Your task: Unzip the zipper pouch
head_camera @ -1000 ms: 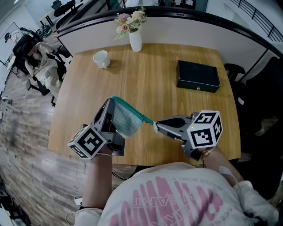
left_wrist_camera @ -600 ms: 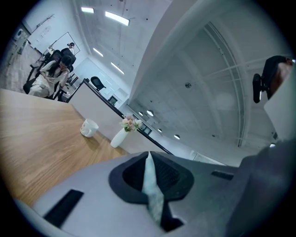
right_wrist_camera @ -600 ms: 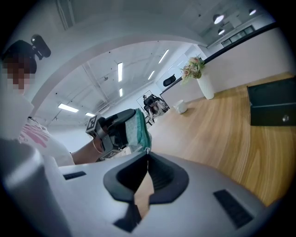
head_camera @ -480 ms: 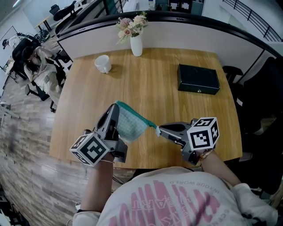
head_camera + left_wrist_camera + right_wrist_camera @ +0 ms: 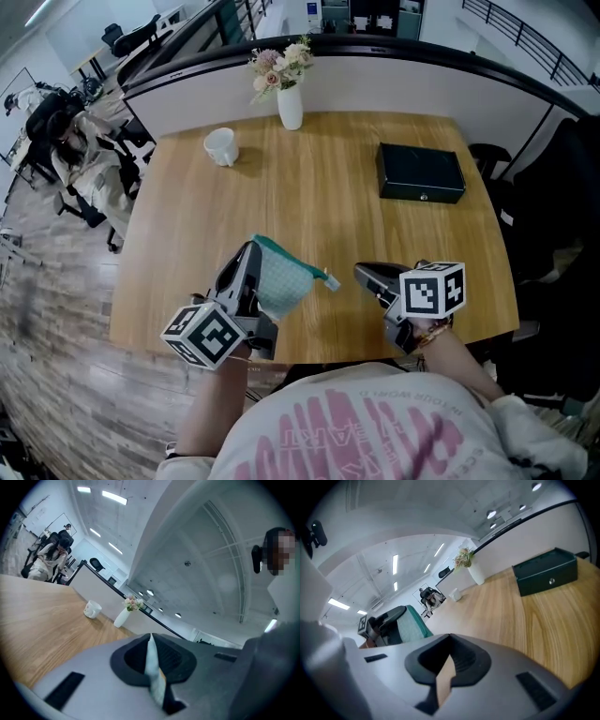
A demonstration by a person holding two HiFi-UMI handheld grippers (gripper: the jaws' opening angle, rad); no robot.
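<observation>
The zipper pouch (image 5: pixel 281 281) is white mesh with a teal zipper edge. It hangs above the table's front part, with its far corner pinched in my left gripper (image 5: pixel 251 249), which is shut on it. A sliver of its fabric (image 5: pixel 151 660) shows between the left pads. The pouch's zipper pull (image 5: pixel 330 279) sticks out free on the right side. My right gripper (image 5: pixel 360 272) is a short way right of the pull and not touching it. Its jaws stand together with nothing in them (image 5: pixel 449 654). From the right gripper view the pouch (image 5: pixel 410 625) appears at the left.
On the wooden table (image 5: pixel 319 187) a black box (image 5: pixel 421 172) lies at the back right. A white vase of flowers (image 5: pixel 290 101) stands at the back middle, with a white cup (image 5: pixel 221 146) to its left. Office chairs stand on the floor beyond the table's left edge.
My right gripper has let go of the zipper pull and dropped toward the table's front edge. The pouch, earlier stretched between both grippers, now hangs slack from the left one.
</observation>
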